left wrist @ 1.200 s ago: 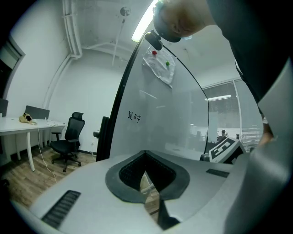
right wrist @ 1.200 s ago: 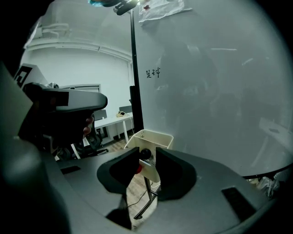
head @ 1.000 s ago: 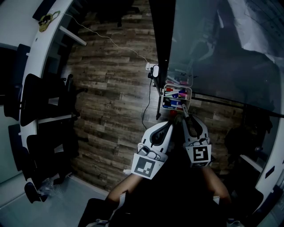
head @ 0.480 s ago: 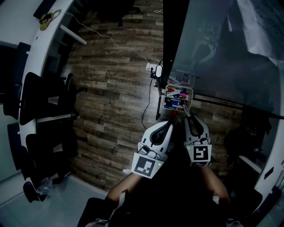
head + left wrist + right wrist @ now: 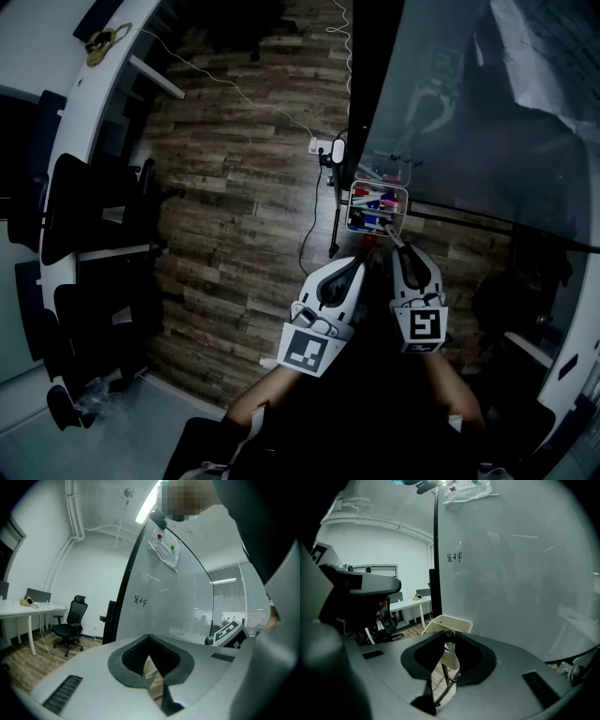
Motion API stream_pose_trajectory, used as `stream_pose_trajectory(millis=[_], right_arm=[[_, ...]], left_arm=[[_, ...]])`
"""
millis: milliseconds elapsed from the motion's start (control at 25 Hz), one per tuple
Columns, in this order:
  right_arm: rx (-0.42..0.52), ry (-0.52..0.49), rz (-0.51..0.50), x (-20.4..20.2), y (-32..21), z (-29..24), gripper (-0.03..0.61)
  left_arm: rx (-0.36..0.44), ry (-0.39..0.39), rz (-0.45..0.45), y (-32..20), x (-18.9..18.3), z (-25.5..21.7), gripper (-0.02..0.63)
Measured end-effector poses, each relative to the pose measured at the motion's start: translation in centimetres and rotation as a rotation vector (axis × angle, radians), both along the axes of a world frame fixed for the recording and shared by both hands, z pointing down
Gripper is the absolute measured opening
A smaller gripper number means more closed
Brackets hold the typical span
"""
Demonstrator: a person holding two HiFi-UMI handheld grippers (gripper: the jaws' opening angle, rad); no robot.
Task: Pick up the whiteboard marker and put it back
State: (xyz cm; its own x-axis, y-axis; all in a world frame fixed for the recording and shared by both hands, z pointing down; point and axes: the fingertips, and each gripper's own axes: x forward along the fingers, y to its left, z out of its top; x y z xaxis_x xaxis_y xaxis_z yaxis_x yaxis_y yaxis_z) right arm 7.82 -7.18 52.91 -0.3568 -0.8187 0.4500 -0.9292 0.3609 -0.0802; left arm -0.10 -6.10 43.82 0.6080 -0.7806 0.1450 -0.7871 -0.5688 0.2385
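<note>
Head view alone shows basket [image 5: 375, 183] pens [image 5: 373, 200], right gripper [image 5: 449, 638] fingers pinch whiteboard marker [image 5: 449, 633], left gripper [image 5: 149, 644] closed

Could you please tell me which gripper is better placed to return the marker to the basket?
The right. The right gripper is shut on the whiteboard marker, pointing at the basket just ahead of it. The left gripper is shut and empty, beside it.

left hand-held gripper [image 5: 360, 266]: pale grey shell, black inner pads, black-and-white marker cube [image 5: 305, 350] | right hand-held gripper [image 5: 395, 247]: same build and markings
</note>
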Motion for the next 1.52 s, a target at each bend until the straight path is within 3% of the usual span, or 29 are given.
stream_pose_trajectory(millis=[1520], right_arm=[[0.118,-0.05,0.014,0.7,1.6,-5.5,0.078]], left_arm=[[0.151,0.005,0.052,0.7,0.7,-3.4,0.008]])
